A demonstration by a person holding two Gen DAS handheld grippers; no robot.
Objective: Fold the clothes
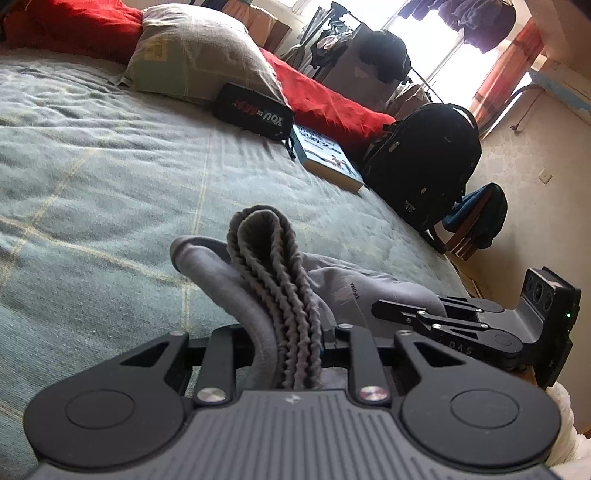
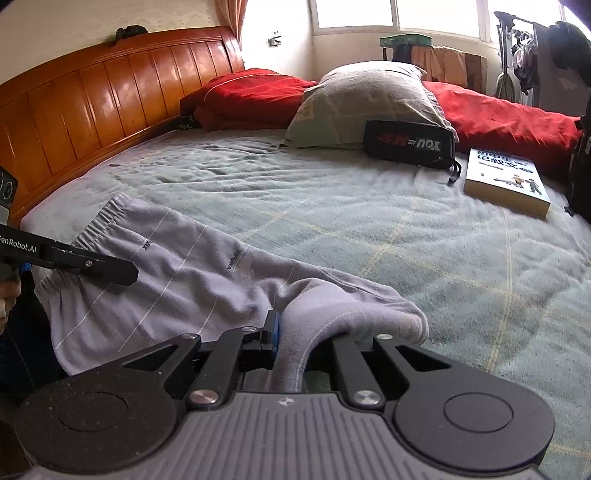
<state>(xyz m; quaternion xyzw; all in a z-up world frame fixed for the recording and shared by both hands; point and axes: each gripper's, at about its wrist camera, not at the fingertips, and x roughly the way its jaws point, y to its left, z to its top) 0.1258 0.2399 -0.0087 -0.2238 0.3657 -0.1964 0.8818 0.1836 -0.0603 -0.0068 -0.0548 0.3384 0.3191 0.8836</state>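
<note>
The left gripper [image 1: 291, 354] is clamping the ribbed elastic waistband of the pale grey cotton trousers [image 2: 177, 273]; the right gripper [image 2: 295, 354] is pinching their leg end. The trousers are sagging between them, above the green checked bedsheet [image 2: 369, 229]. Both ends should probably be kept level and taut, so the halves meet squarely. One garment, two grippers; on the sheet, one pillow [image 2: 369, 99], one book [image 2: 506, 181].

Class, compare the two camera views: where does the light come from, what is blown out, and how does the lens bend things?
Left wrist view: the window is blown out white, leaving the backpack nearly black. Right wrist view: windows glare, and the straight headboard bows into a curve.
</note>
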